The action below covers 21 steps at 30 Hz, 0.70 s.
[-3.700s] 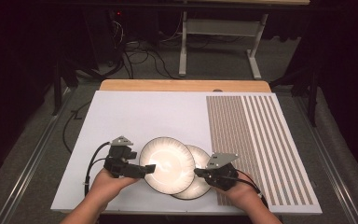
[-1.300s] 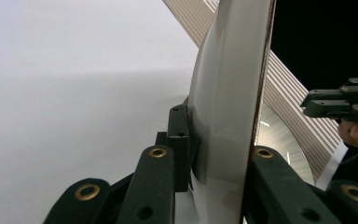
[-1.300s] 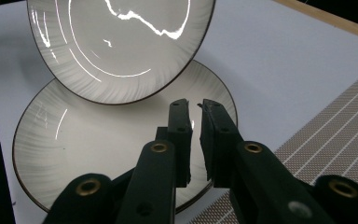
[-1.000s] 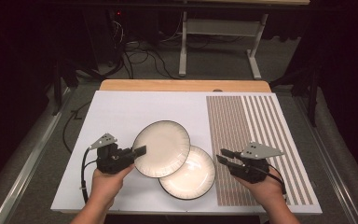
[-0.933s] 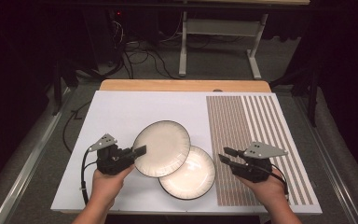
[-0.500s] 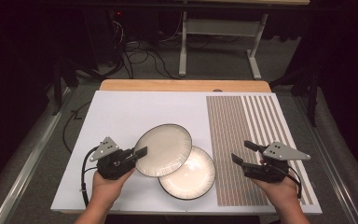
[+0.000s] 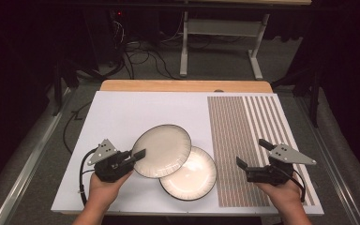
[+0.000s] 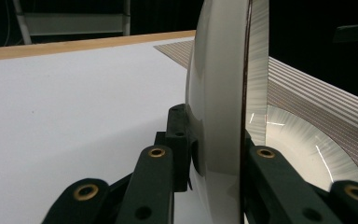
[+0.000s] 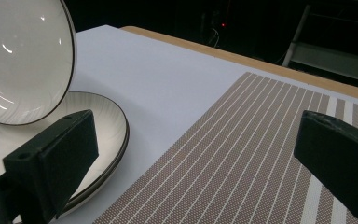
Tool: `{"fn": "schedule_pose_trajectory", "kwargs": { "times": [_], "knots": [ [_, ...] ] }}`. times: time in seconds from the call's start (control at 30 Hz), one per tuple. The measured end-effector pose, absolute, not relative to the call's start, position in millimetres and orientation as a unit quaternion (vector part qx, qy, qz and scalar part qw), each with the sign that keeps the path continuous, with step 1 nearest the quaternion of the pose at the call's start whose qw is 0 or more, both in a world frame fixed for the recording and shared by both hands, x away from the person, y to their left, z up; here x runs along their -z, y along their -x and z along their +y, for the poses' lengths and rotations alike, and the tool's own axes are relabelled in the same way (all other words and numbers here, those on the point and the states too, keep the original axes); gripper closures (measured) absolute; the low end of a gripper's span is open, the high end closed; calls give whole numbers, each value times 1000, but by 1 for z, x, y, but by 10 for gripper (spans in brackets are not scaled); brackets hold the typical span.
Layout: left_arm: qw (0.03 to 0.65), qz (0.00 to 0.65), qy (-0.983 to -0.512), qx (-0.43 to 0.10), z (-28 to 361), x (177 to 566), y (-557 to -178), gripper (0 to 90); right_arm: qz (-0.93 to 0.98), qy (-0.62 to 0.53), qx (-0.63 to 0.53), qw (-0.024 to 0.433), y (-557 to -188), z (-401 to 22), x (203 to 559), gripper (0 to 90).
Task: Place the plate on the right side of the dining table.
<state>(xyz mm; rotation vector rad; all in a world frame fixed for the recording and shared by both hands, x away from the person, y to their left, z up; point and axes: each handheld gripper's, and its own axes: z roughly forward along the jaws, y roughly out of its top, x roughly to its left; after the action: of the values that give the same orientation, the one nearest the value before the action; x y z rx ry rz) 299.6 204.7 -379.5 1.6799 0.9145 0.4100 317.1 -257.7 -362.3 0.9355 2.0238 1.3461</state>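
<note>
Left tool clamps the rim of the upper plate, holding it tilted and lifted, its far edge overlapping the lower plate. In the left gripper view the jaws pinch that rim from both sides, plate edge-on. Lower plate lies flat on the white bench, just left of the striped placemat. Right tool hangs over the placemat, apart from both plates; its jaws have just been opening and stand wide with nothing between them. Judgement: plates are separated, one picked up; still left is setting the lifted plate down somewhere, maybe on the placemat. Destination unclear.
</note>
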Motion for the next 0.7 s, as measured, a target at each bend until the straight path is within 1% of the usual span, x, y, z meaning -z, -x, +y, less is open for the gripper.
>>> {"fn": "schedule_pose_trajectory", "kwargs": {
  "times": [0.33,0.6,0.7],
  "knots": [
    [557,383,-715,-177,204,379,-300,779,748,-339,-505,267,-322,-252,363,11],
    [557,381,-716,-178,204,379,-300,778,753,-330,-512,248,-326,-236,360,29],
    [556,381,-717,-180,205,379,-300,777,763,-320,-511,234,-330,-220,360,43]
  ]
}}
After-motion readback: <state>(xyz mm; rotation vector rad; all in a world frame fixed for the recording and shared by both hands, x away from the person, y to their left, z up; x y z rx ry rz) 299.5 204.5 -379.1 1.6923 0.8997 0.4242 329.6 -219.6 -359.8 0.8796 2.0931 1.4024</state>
